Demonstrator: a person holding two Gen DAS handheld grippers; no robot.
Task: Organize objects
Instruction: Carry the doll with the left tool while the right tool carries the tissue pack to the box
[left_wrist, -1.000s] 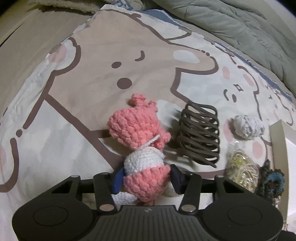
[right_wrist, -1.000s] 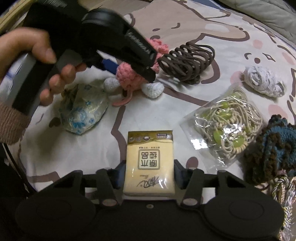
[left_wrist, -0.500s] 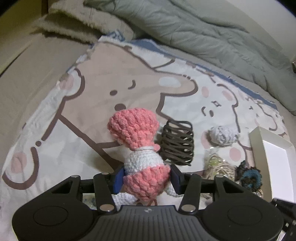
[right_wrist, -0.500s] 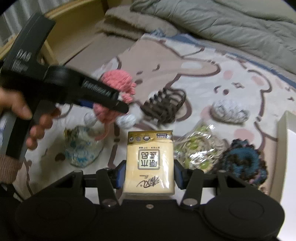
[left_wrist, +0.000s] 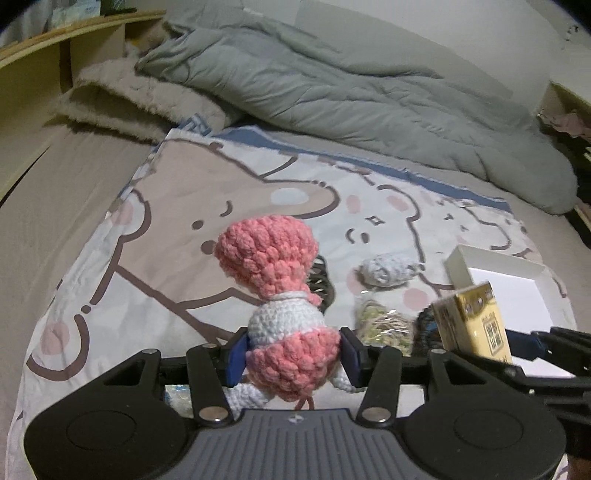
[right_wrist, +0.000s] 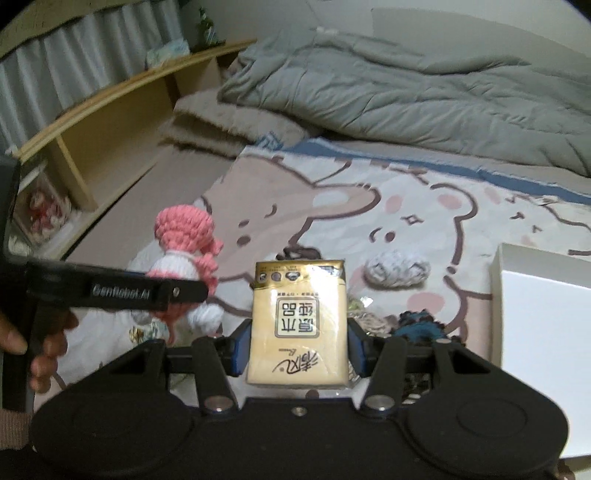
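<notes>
Only the right wrist view shows us a hand (right_wrist: 44, 354) and the wooden shelf (right_wrist: 110, 122). Our left tool (left_wrist: 293, 352) clamps the crochet doll (left_wrist: 273, 280); our right tool (right_wrist: 299, 349) clamps the tissue pack (right_wrist: 299, 325), both above the bed. At right, the white box (right_wrist: 543, 332) looks empty on the cartoon blanket (left_wrist: 166, 206).

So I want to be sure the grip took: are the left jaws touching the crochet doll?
Touching. The left wrist view shows the left gripper with both blue pads pressed into the crochet doll at its pink skirt, no gap either side.
</notes>
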